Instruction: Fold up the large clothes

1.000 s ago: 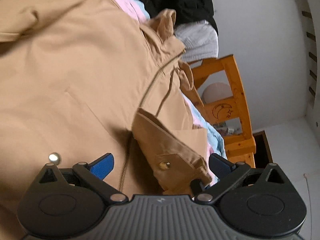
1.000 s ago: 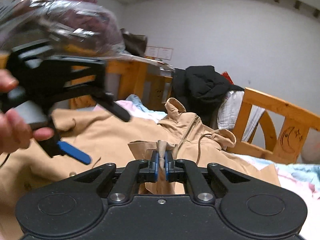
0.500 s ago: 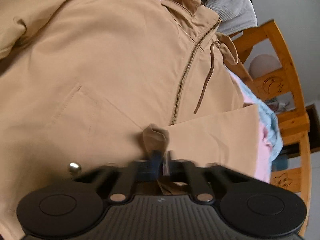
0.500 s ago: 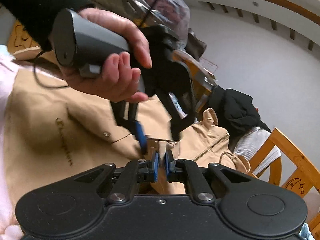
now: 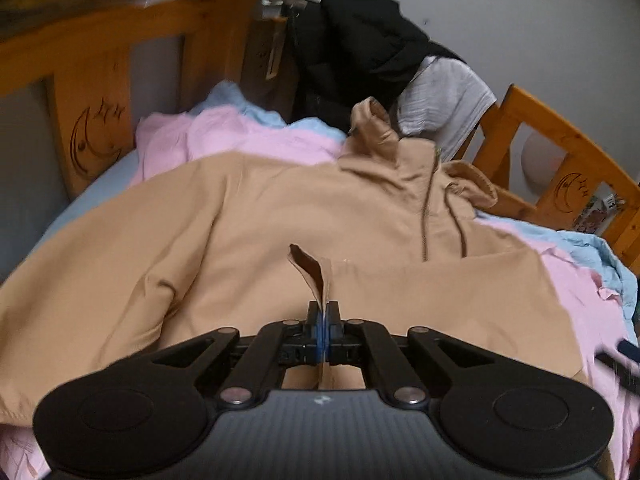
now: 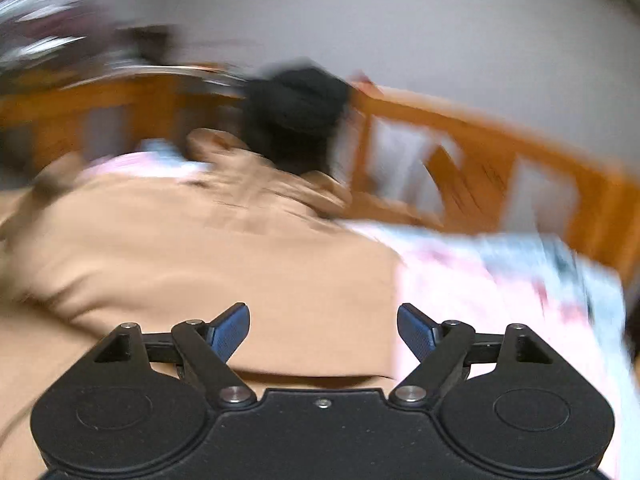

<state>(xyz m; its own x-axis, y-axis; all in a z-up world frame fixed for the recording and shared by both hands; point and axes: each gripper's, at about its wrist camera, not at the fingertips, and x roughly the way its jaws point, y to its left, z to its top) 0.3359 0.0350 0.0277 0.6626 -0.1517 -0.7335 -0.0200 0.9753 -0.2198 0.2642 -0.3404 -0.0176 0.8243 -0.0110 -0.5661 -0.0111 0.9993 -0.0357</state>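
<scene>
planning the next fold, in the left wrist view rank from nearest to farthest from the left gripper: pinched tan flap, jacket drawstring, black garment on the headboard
1. pinched tan flap, clamped in the left gripper.
2. jacket drawstring, up and right on the chest.
3. black garment, farthest, draped on the headboard.

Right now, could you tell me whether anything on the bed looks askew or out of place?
The tan jacket lies spread on rumpled pink and blue bedding, and its hood is crumpled against a black garment heaped over the bed rail. The left gripper pinches a cuff; the right gripper is opening, holding nothing.
</scene>
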